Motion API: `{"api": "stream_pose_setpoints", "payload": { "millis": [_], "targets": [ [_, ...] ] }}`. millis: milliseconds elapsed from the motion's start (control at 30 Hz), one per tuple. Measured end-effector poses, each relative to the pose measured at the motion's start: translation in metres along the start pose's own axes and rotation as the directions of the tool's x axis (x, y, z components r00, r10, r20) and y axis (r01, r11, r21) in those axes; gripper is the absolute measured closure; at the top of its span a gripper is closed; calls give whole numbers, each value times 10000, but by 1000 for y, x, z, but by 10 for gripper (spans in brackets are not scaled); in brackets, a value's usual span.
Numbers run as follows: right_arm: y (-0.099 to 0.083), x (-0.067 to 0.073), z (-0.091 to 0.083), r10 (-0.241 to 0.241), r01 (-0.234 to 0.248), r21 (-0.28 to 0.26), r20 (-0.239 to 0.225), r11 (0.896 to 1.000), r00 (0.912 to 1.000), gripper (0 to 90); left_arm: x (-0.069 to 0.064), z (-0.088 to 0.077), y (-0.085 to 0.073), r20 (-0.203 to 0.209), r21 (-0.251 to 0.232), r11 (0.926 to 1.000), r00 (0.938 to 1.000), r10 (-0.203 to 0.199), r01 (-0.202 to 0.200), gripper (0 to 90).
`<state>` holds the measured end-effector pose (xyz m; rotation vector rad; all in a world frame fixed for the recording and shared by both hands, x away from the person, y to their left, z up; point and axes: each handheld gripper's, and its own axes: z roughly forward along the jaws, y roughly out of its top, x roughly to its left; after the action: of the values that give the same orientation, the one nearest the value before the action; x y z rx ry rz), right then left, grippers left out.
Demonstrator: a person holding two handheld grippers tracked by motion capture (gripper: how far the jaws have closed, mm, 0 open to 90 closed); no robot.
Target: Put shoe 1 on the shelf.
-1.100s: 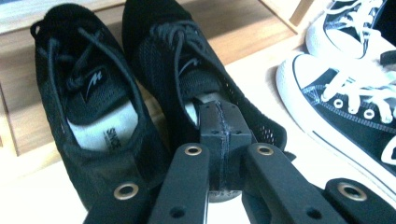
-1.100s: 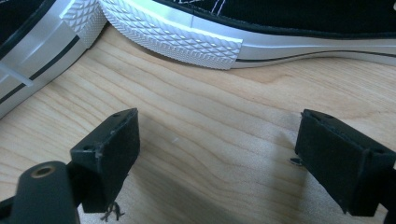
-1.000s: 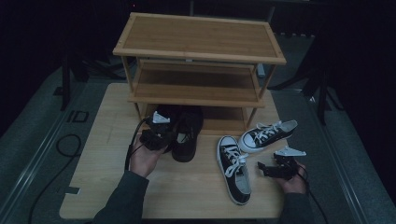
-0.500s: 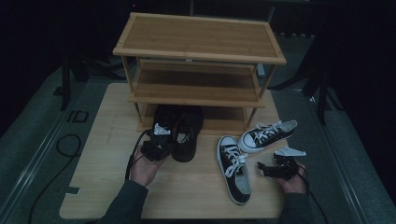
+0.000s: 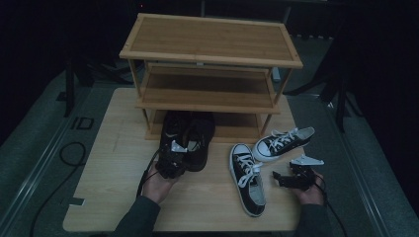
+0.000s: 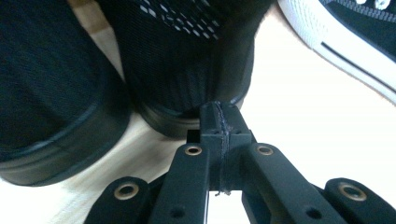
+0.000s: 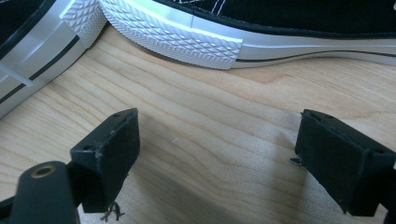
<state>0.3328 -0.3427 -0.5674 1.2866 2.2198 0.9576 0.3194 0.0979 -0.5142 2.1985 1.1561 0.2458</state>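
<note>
Here, the pair of plain black low shoes is sitting side by side on the pale wooden table, toes tucked just under the bottom shelf of the three-tier bamboo shoe rack and heels pointing toward six o'clock. The left gripper is hovering at the heels, at about six o'clock of the pair, with its jaws pressed flat together and nothing between them; in the left gripper view the closed tips are sitting right against the heel of the nearer black shoe, though whether they are actually touching cannot be told.

At about three o'clock of the black pair, a black canvas sneaker with white laces and white rubber sole is lying on the table, toe toward six o'clock. Its mate is lying just beyond it, toward one o'clock, angled with its toe pointing to the right.

The right gripper is resting at three o'clock of the nearer sneaker, its jaws standing wide apart over bare wood and holding nothing, with the sneaker's white ribbed sole lying just ahead of them.
</note>
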Motion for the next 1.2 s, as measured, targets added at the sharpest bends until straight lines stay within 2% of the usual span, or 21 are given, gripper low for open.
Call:
{"api": "stream_pose_setpoints", "payload": {
  "millis": [133,300,500,567,667,767,933,1200],
  "targets": [
    [0,0,0,-1,1,-1,-1,10000,10000,139,-3,7,2,201,36,10000,9998,63,-64,895],
    [0,0,0,1,-1,-5,-2,10000,10000,139,-8,12,8,71,-18,9996,9996,269,-269,895],
    [0,0,0,-3,3,-1,-1,10000,10000,139,-12,17,20,-130,-237,9993,9995,270,-273,895],
    [0,0,0,-1,1,0,-1,10000,10000,139,-13,17,24,-315,-301,9989,9989,361,-371,895],
    [0,0,0,-3,3,1,1,10000,10000,139,-12,15,31,-279,-500,9981,9990,351,-364,894],
    [0,0,0,-1,1,-1,0,10000,10000,139,-13,17,35,-434,-523,9980,9985,323,-345,894],
    [0,0,0,-1,1,-1,-1,10000,10000,139,-16,24,30,-356,-180,9984,9980,526,-532,893],
    [0,0,0,-1,1,-1,0,10000,10000,139,-15,38,20,-345,495,9966,9971,676,-658,893]
  ]
}}
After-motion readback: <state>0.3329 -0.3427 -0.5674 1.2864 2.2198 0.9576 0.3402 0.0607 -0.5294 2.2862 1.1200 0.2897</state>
